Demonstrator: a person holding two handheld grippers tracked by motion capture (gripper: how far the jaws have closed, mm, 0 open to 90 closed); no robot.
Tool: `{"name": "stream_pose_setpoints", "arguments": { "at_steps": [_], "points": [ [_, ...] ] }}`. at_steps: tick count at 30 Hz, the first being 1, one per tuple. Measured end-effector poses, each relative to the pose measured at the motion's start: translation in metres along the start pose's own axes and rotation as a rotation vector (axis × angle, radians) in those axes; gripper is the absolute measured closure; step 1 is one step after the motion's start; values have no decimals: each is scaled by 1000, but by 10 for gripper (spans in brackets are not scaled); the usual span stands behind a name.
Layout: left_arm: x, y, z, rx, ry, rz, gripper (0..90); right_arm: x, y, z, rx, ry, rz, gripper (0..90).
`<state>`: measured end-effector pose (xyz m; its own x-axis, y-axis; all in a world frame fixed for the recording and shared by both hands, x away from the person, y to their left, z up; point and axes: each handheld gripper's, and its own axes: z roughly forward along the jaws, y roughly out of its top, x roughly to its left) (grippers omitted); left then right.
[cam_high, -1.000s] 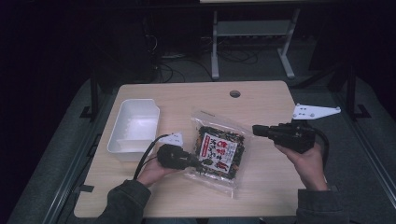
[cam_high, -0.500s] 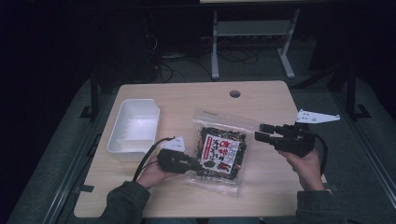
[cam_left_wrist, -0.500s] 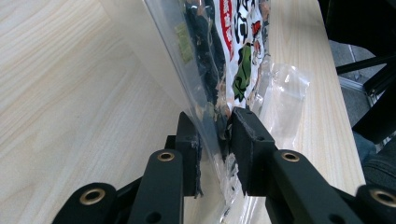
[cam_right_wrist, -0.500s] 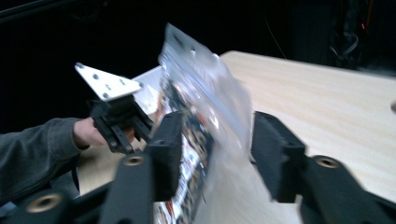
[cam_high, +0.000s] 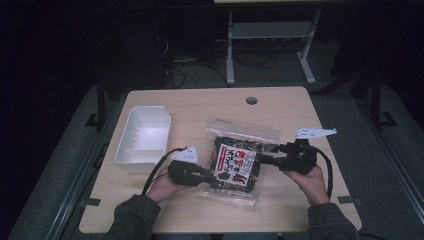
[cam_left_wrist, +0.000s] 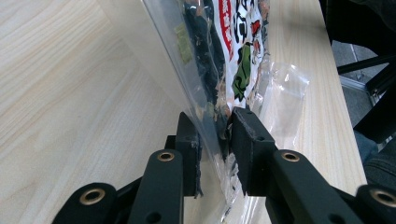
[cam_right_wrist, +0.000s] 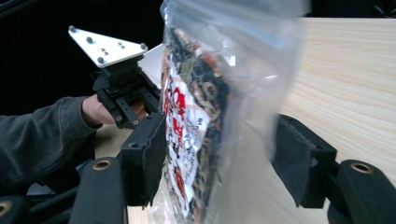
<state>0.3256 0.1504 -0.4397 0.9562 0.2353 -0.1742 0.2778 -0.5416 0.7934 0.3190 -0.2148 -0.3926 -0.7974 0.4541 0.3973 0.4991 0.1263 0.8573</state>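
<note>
A clear plastic bag (cam_high: 235, 160) of dark snacks with a red and white label lies in the middle of the wooden table (cam_high: 200, 105). My left gripper (cam_high: 207, 176) is shut on its left edge. In the left gripper view the pads (cam_left_wrist: 247, 135) pinch the film of the bag (cam_left_wrist: 224, 46), which rises off the wood. My right gripper (cam_high: 265, 154) is at the bag's right edge, and its jaws have just been opening. In the right gripper view the bag (cam_right_wrist: 196, 93) stands between the spread jaws of my right gripper (cam_right_wrist: 219, 154), and the far pad (cam_right_wrist: 299, 158) is clear of it.
A white plastic tray (cam_high: 145, 135) sits on the left of the table, close to my left hand. A round cable hole (cam_high: 251, 100) is at the table's far edge. My left gripper (cam_right_wrist: 123, 100) shows beyond the bag in the right gripper view.
My right gripper has sunk toward the table and come in at the bag's right edge, and its jaws have gone from shut to open. My left gripper has kept still.
</note>
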Motion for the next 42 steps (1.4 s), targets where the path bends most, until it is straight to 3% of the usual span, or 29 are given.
{"name": "stream_pose_setpoints", "arguments": {
  "at_steps": [3, 10, 12, 13, 18, 25, 26, 28, 32, 33, 36, 42],
  "points": [
    [0, 0, -1, 1, 1, 5, 727, 3, -3, 9, 29, -16, -28, 426],
    [-1, 0, -1, 1, 2, 4, 728, 3, -9, 17, -3, -17, -39, 516],
    [-1, 0, 0, 0, 2, 2, 728, 1, -11, 20, 17, 6, -23, 531],
    [-1, -1, 0, 5, 3, 8, 728, 2, -11, 23, 24, 7, -38, 573],
    [-2, -1, 0, 5, -2, 9, 726, 7, -10, 24, 9, 51, -55, 671],
    [-2, -2, 1, 1, -1, 0, 690, 8, -9, 23, -3, 102, -41, 725],
    [-2, -3, 0, 4, 2, -3, 665, 10, -7, 22, -8, 126, -47, 737],
    [-2, -4, 0, 6, 9, -5, 634, 12, -6, 23, -6, 128, -62, 738],
    [-9, -5, -5, 4, 78, -3, 527, 26, 3, 21, 7, 123, -118, 744],
    [-9, -5, -5, 4, 78, -3, 494, 28, 6, 19, 2, 117, -126, 745],
    [-16, -9, -10, 16, 145, 11, 427, 35, 11, 12, 1, 80, -146, 746],
    [-26, -15, -16, 51, 183, 34, 360, 38, 18, -1, -41, -4, -129, 748]
  ]
}}
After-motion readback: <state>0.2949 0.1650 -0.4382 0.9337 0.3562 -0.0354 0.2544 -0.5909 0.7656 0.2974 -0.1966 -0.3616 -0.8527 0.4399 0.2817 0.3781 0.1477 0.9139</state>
